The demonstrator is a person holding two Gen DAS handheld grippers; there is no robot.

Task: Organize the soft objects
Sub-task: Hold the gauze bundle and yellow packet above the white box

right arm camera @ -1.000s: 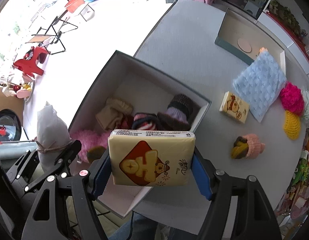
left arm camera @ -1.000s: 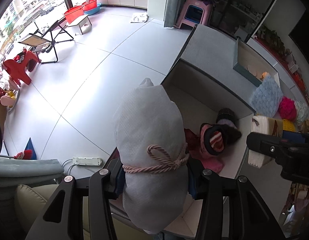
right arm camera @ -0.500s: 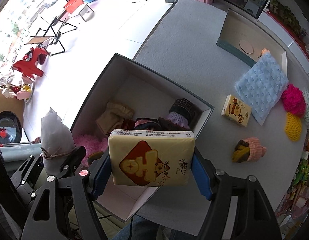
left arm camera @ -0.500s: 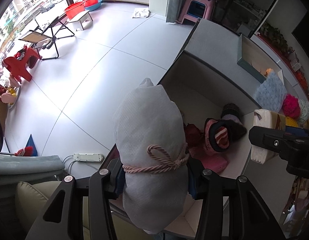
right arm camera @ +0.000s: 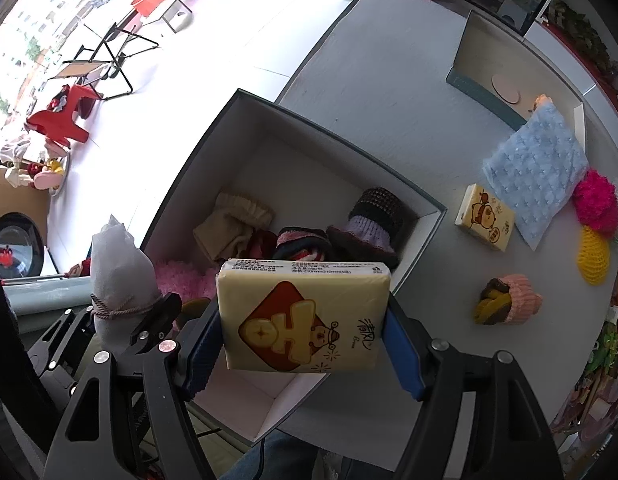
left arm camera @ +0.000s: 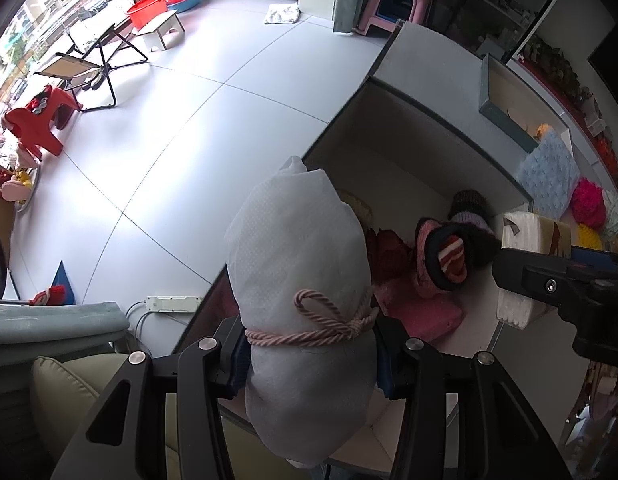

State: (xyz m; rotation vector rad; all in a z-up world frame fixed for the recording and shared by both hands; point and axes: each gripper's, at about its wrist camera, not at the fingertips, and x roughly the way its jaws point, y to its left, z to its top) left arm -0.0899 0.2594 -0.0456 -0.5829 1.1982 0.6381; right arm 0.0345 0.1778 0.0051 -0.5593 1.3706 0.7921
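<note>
My left gripper (left arm camera: pixel 309 356) is shut on a white cloth pouch (left arm camera: pixel 301 264) tied with a pink cord, held over the near left corner of the open box (left arm camera: pixel 449 120); the pouch also shows in the right wrist view (right arm camera: pixel 117 276). My right gripper (right arm camera: pixel 303 340) is shut on a yellow tissue pack (right arm camera: pixel 303 316), held above the box's near right side (right arm camera: pixel 429 220). The box holds knitted hats and socks (right arm camera: pixel 373 220) and a pink fluffy piece (right arm camera: pixel 181 280).
On the grey table (right arm camera: pixel 389 80) lie a second tissue pack (right arm camera: pixel 485 216), a blue dotted cushion (right arm camera: pixel 537 168), a pink-and-yellow knit piece (right arm camera: pixel 509 300), pink and yellow knits (right arm camera: pixel 595 200) and a teal tray (right arm camera: pixel 485 92). The floor (left arm camera: pixel 169 120) lies left of the table.
Both grippers have drifted slightly further over the box with their loads. The grips have not changed.
</note>
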